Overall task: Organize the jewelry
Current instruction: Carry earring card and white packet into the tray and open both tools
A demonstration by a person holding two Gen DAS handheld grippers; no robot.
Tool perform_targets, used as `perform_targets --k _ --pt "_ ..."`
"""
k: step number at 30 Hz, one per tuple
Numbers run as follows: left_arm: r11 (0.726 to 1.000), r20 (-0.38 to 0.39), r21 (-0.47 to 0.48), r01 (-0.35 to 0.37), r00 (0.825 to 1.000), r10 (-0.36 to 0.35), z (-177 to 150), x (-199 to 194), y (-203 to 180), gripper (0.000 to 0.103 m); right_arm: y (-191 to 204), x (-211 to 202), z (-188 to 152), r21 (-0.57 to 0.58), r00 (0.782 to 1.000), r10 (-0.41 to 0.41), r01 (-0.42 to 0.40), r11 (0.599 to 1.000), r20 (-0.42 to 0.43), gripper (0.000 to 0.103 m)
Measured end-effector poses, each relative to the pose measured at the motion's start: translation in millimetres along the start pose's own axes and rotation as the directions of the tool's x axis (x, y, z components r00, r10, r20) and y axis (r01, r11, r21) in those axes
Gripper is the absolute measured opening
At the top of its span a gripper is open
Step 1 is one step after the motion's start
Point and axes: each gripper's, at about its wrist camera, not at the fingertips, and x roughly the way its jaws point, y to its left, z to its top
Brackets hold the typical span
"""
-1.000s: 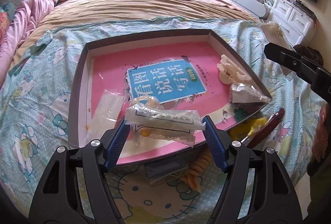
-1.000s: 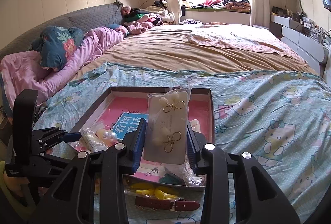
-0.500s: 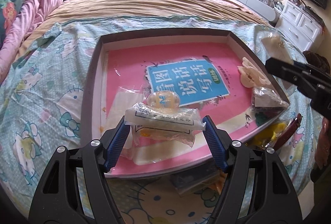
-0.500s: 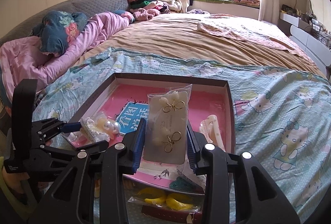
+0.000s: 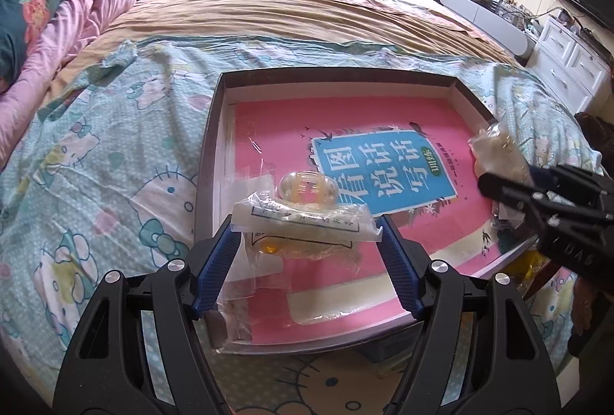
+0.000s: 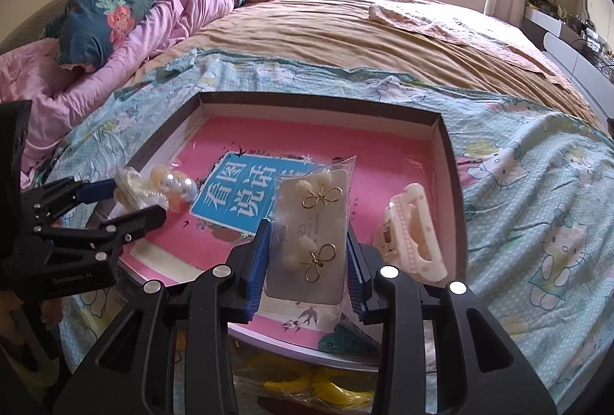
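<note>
— Over the bed, in the left wrist view, what is there?
— The left gripper (image 5: 307, 242) is clamped on a clear packet (image 5: 303, 219) with a pearly hair clip inside, held above the near left part of a shallow box (image 5: 337, 75) lined in pink, with a blue-covered booklet (image 5: 383, 173) lying flat in it. The right gripper (image 5: 499, 185) enters from the right.

— And in the right wrist view?
— The right gripper (image 6: 309, 254) is closed on a bagged earring card (image 6: 311, 234), two gold bow earrings on it, above the box's (image 6: 318, 100) near edge. A cream hair claw (image 6: 414, 234) lies in the box's right side. The left gripper (image 6: 130, 200) with its packet (image 6: 153, 188) is at the left.
</note>
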Motion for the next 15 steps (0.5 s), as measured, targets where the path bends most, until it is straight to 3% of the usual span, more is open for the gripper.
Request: perform_targets --k 15 --pt "1.0 0.028 -0.011 0.012 1.0 -0.012 6.2 -11.2 2.7 0.065 0.2 19.6 -2.0 0.026 0.998 -0.026 0.028 0.999 -0.064 0.04"
